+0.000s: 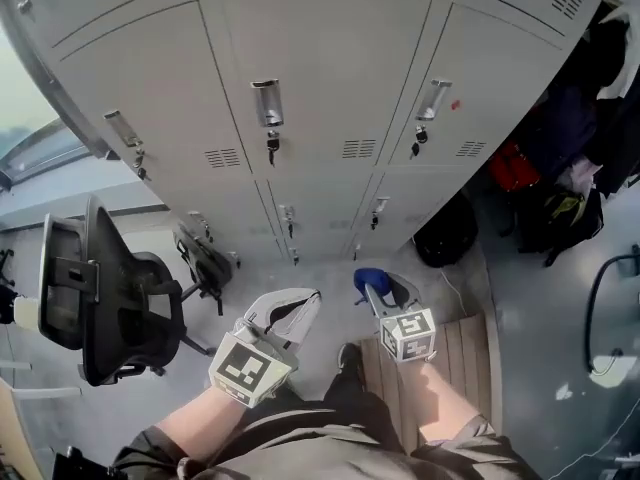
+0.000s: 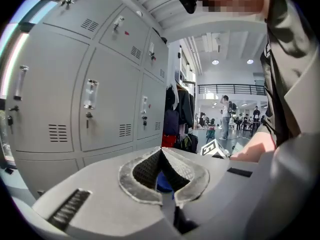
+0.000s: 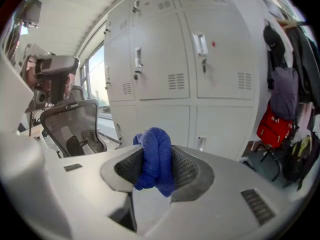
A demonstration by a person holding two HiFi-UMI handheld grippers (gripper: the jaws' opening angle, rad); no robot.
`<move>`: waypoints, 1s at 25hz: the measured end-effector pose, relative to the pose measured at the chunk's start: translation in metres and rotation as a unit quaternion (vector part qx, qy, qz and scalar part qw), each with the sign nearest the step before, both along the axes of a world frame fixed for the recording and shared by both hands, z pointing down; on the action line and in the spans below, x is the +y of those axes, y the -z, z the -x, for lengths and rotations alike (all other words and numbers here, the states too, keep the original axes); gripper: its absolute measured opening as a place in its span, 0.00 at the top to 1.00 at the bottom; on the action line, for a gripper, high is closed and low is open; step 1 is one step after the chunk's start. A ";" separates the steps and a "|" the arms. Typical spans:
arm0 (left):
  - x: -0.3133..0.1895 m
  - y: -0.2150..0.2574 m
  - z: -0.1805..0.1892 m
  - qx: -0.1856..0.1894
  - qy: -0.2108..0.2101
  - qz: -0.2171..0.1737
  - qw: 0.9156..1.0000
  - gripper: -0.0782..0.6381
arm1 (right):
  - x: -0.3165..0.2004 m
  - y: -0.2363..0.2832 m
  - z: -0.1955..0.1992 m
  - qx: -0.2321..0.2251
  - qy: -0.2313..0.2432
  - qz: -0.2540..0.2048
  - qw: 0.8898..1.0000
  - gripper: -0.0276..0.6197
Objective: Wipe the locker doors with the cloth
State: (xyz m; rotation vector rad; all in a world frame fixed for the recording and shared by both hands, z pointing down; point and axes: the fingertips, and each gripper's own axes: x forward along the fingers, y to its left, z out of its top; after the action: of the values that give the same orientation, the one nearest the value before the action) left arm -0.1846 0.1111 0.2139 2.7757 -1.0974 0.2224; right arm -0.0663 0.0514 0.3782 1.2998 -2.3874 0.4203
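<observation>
Chair [image 1: 110, 308], black with a mesh back, fills the lower left of the head view, on the floor in front of the grey lockers [image 1: 330, 88] that span the top of the frame. Each door there has a handle [image 1: 266, 101] and a small vent.

At lower centre, just right of the chair, the left gripper [image 1: 305, 306] points toward the lockers. In its own view its jaws are closed tip to tip with nothing gripped. Only a patch of blue shows through the gap behind the tips.

Beside it, right of centre, the right gripper [image 1: 372, 290] is clenched on the cloth [image 3: 155, 161]. The cloth is a blue bundle bunched between both pads, sticking out above and below them. It hangs apart from the doors and touches none of them.

A slatted wooden board [image 1: 470, 353] lies under the right gripper. Farther right, a black bag [image 1: 445, 233] sits at the foot of the lockers, with a red bag [image 1: 512, 166] beyond it. Dark coats [image 1: 600, 98] hang at the upper right edge
</observation>
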 end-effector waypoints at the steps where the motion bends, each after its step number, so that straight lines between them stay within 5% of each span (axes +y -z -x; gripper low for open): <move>1: 0.008 0.007 0.016 0.005 0.003 -0.006 1.000 0.88 | 0.009 0.020 0.016 0.003 0.011 -0.016 1.000 0.72; 6: 0.051 0.022 0.085 0.006 0.015 -0.013 1.000 0.88 | 0.069 0.107 0.104 -0.026 0.054 -0.058 0.997 0.72; 11: 0.080 0.047 0.113 0.021 0.037 -0.018 0.999 0.88 | 0.110 0.171 0.163 -0.074 0.108 -0.090 0.987 0.72; 18: 0.092 0.087 0.117 0.043 0.076 -0.034 0.996 0.88 | 0.124 0.242 0.170 -0.133 0.150 -0.123 0.972 0.72; 25: 0.088 0.080 0.093 0.046 0.082 -0.022 0.995 0.88 | 0.126 0.259 0.159 -0.167 0.173 -0.133 0.962 0.72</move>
State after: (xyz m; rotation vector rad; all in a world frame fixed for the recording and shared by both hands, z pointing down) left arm -0.2775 0.1990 0.1334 2.6844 -1.3115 0.0523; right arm -0.2248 0.1776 0.1189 0.9355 -2.9714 0.2338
